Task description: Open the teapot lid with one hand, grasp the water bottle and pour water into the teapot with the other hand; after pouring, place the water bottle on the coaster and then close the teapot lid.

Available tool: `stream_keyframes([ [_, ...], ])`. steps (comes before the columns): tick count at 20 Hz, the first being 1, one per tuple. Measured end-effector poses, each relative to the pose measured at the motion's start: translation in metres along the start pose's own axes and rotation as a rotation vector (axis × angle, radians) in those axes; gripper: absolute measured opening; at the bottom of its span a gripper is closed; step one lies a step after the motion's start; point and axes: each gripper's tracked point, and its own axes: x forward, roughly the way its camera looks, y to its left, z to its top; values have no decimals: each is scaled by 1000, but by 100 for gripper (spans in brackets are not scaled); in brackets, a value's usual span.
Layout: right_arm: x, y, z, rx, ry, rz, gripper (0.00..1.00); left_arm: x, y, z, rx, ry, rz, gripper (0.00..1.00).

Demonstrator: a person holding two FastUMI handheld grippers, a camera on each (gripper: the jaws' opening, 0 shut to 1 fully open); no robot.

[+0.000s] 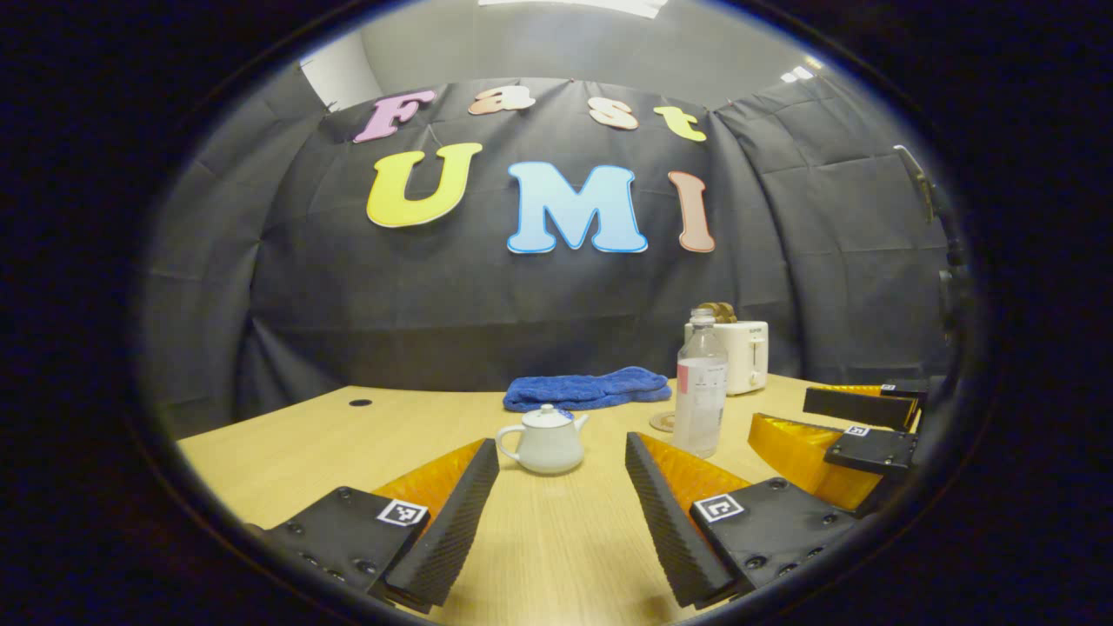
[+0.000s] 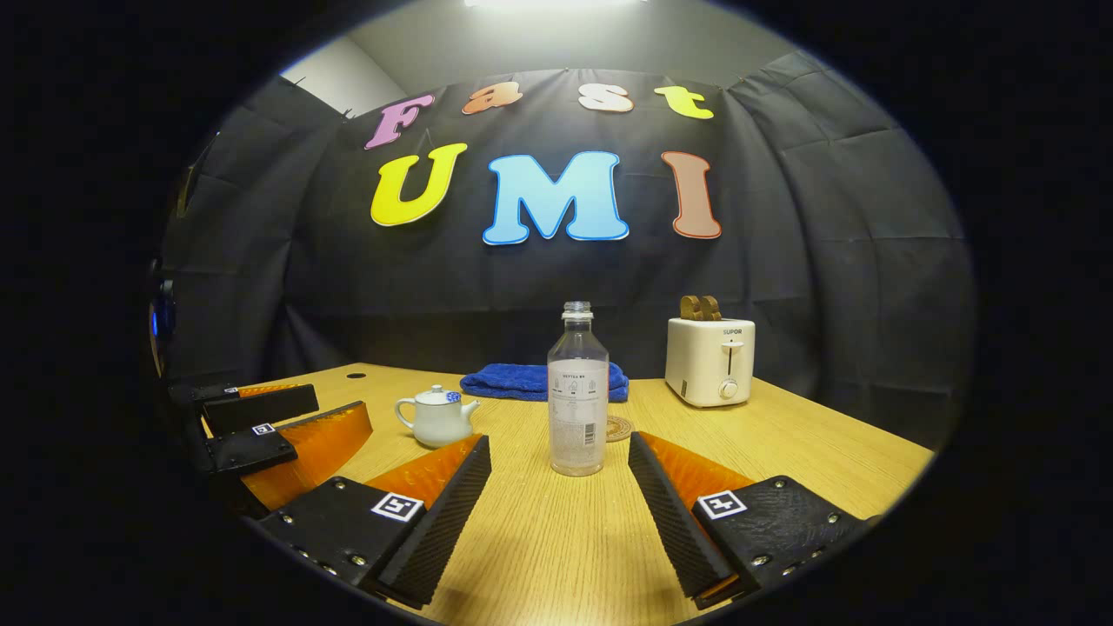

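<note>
Left gripper point(image 1: 561, 487), bottom of the left gripper view, fingers spread, empty; lidded teapot point(image 1: 545, 439) just beyond, at centre. Right gripper point(image 2: 561, 482), likewise spread, frames the upright water bottle point(image 2: 577, 391); coaster point(image 2: 619, 428) just behind it. Farther back on the table point(image 2: 783, 435): blue towel point(image 2: 522, 381), toaster point(image 2: 710, 361).

Left tongs point(image 1: 561, 487) open w/ lidded teapot point(image 1: 543, 441) ahead, water bottle point(image 1: 701, 388) upright to its right.
</note>
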Motion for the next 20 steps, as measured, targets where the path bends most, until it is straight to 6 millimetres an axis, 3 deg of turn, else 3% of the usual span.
stream_keyframes([
  [4, 0, 0, -1, -1, 1, -3, 99, 1, -1, 0, 0, -1, -13, 99],
  [6, -1, -1, 0, -1, -1, -23, 99, 2, -11, 2, -1, -8, -61, 99],
  [9, -6, 2, -1, 41, 14, -75, 99, 2, 3, 1, 30, 18, -37, 99],
  [11, -7, -3, 2, 22, 45, -89, 98, -4, 9, 18, 28, 3, -32, 100],
  [20, -32, 9, 58, -59, 20, -66, 98, -28, 17, 57, -33, -34, -22, 99],
])
